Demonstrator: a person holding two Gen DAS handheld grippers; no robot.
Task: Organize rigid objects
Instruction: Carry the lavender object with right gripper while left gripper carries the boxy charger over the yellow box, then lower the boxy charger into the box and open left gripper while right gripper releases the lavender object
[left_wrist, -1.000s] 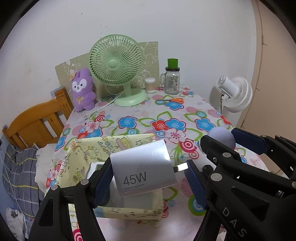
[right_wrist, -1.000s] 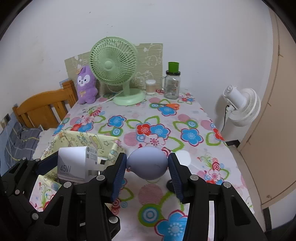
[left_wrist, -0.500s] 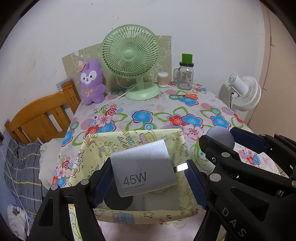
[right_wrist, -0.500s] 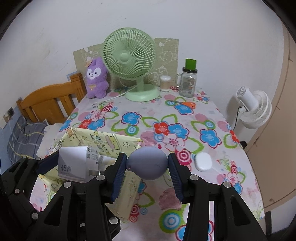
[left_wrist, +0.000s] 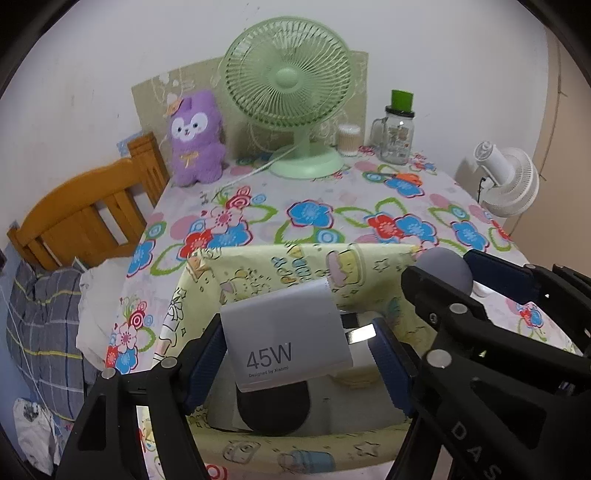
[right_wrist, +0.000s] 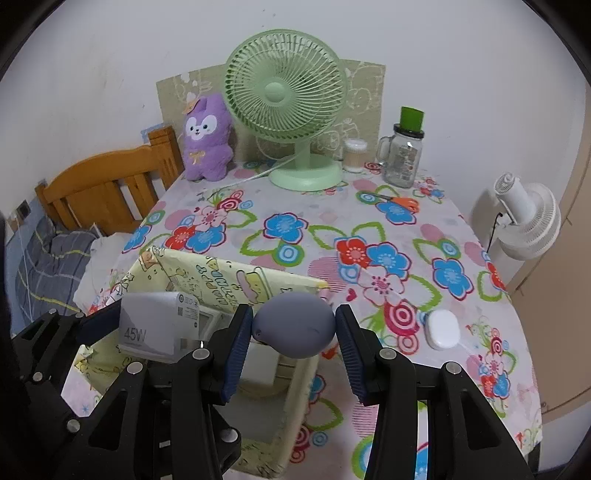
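The left gripper (left_wrist: 299, 350) is clamped on a white boxy 45W charger (left_wrist: 286, 341): its left pad presses the charger's side, while on the other side a metal plug prong (left_wrist: 360, 334) reaches toward the right pad, and whether prong and pad actually touch is hard to make out. The charger hangs over the open top of a pale yellow cartoon-print fabric storage box (left_wrist: 280, 266). Inside the box, below the charger, lie a dark round object (left_wrist: 273, 410) and some white items, mostly hidden by the charger and the fingers.

The right gripper (right_wrist: 294, 330) is closed tight on a grey-lilac egg-shaped object (right_wrist: 293, 326), held above the box's right-hand corner; in the left wrist view only its rounded top shows behind the black frame.

On the flower-patterned tablecloth (right_wrist: 314, 229), near the right gripper, lies a small white rounded case (right_wrist: 443, 328). Well beyond stand a pale green desk fan (right_wrist: 286, 92), a purple plush rabbit (right_wrist: 207, 138) and a glass mug-jar with a green cap (right_wrist: 402, 147). The box's near wall is cut off by the gripper frames.
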